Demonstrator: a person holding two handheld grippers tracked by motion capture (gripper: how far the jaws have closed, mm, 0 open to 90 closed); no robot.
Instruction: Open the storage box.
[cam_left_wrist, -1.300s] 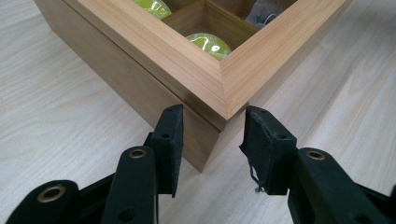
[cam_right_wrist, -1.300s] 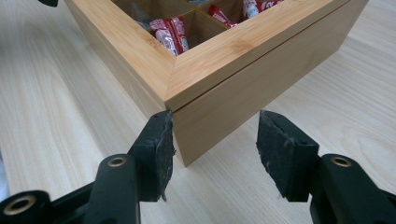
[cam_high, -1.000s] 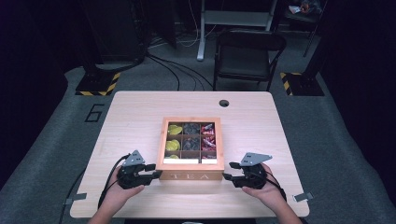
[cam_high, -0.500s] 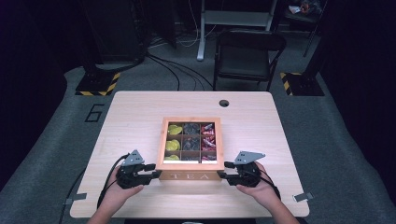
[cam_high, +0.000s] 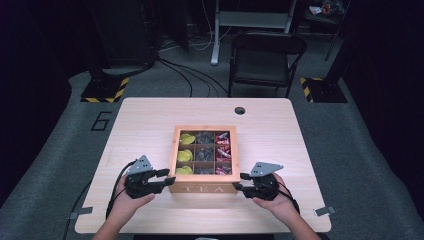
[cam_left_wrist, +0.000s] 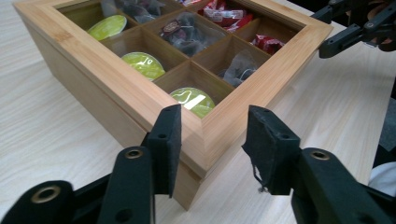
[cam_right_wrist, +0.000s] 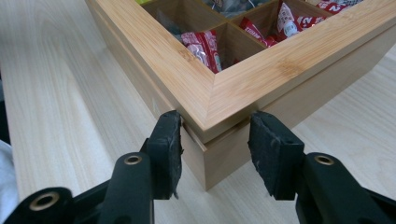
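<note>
A: Where is the tea box (cam_high: 205, 160), and how do the tools stand?

B: It sits mid-surface (cam_high: 150, 120), lid down, its glass pane showing the sachets in their compartments. The left hand-held gripper (cam_left_wrist: 212, 140) straddles the near left corner; its jaws have just been opening, with the corner between them and the pads apart from the wood.

A: And the right hand-held gripper (cam_right_wrist: 215, 140)?

B: It straddles the near right corner at the lid seam, jaws just closing; one pad touches, the other stands clear, so no grip yet. Corner placement probably suits lifting the lid evenly from both sides.
</note>
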